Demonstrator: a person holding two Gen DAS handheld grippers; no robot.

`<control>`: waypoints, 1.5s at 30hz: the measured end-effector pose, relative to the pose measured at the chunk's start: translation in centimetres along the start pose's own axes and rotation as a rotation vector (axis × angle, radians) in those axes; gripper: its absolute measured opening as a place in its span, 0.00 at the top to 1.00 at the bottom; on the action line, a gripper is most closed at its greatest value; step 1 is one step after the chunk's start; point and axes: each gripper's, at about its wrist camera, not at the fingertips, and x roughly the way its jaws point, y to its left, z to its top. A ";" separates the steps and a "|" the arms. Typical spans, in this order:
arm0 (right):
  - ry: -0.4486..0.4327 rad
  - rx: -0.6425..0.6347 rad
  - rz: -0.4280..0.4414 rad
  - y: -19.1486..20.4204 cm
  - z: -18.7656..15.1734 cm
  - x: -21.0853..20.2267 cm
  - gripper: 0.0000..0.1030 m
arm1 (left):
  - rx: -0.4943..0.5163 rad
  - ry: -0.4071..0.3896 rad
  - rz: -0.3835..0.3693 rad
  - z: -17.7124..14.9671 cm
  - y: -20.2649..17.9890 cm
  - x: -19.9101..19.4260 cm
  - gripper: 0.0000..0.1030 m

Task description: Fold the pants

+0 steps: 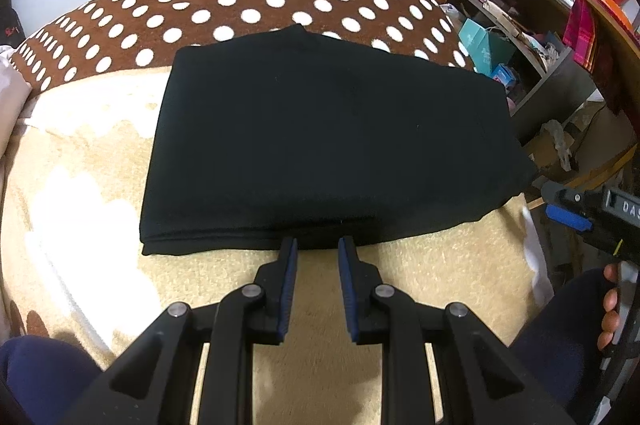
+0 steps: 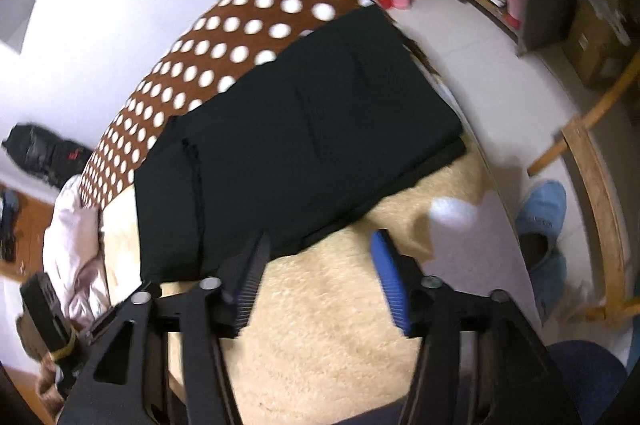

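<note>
Containers: grey open shelf [image 1: 532, 37] holds teal paper bag [image 1: 486, 47], boxes | folded black pants [image 1: 320, 141] lie on cream fluffy blanket [image 1: 92, 193], just ahead of both grippers | left gripper [image 1: 317, 245] jaws narrow, empty | right gripper [image 2: 320, 245] jaws wide, empty

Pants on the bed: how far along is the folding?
Done: the black pants lie as a flat layered rectangle on the cream blanket. In hand: nothing; the left gripper and right gripper are both open, empty, at the near edge. Left: perhaps one more fold or tidying.
</note>
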 end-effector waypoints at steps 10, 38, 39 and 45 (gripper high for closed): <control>0.041 0.208 -0.036 -3.4 2.0 3.6 0.45 | 0.007 0.007 -0.005 0.1 -0.1 1.0 0.78; -0.119 0.341 -0.026 -7.1 4.7 5.3 0.70 | 0.003 0.006 -0.002 0.7 0.0 2.2 0.78; -0.124 0.334 -0.022 -7.0 4.7 4.9 0.76 | -0.001 0.002 0.000 0.7 0.0 2.1 0.78; -0.178 0.190 -0.004 -3.8 5.5 1.9 0.81 | -0.042 -0.017 -0.002 1.0 1.0 1.6 0.78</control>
